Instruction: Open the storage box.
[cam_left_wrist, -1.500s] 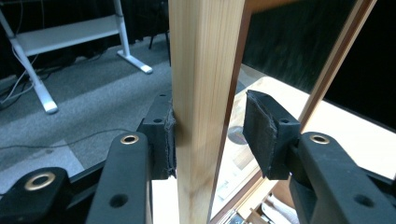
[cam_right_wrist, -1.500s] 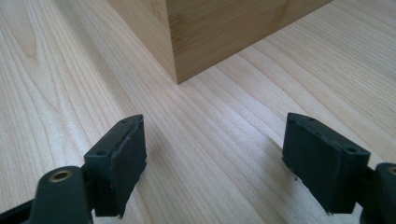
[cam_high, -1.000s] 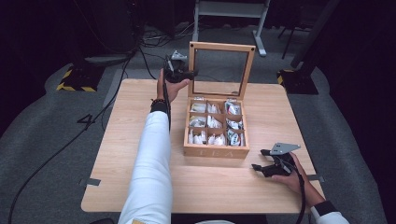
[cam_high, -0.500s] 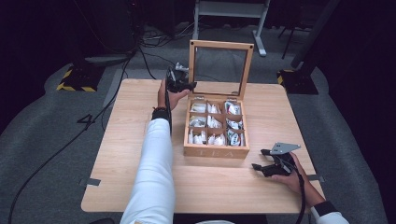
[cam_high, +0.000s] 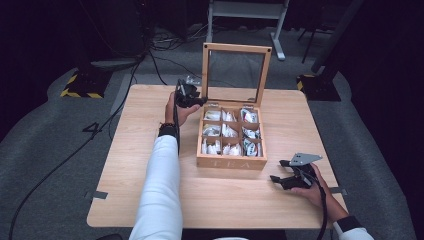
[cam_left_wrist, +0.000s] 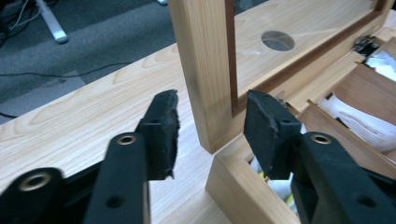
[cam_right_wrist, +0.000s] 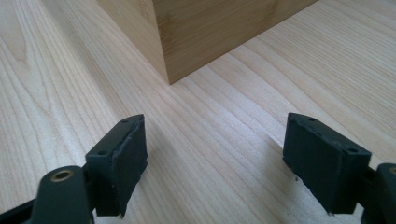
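- Wooden tea box (cam_high: 230, 162) sits mid-table, its framed glass lid (cam_high: 236, 49) standing upright at the back, the compartments full of white packets (cam_high: 229, 132).
- Left gripper (cam_left_wrist: 212, 121) is at the lid's left upright, down near the hinge corner. Its jaws have just been opening a little and now stand either side of the lid post (cam_left_wrist: 205, 70) with gaps showing, so they are not pinching it.
- Right gripper (cam_right_wrist: 212, 161) rests low over the table (cam_high: 130, 165) near the box's front right corner, jaws spread wide, nothing between them.
- Likely step: letting go of the opened lid. Judgement: spread the left jaws a touch more, then draw straight back from the post so no pad drags the lid forward.
- Keep the lower jaw clear of the box rim (cam_left_wrist: 233, 182) while backing out; it sits just beside that corner.
- The right gripper could steady the box's front wall if the box shifts.
- Hard to tell: whether the right-hand pad (cam_left_wrist: 264, 128) brushes the inner face of the post.
- The hinge (cam_left_wrist: 364, 44) is cut off at the frame edge; whether the lid stays up by itself is unclear.
- Packet labels are too small to read.
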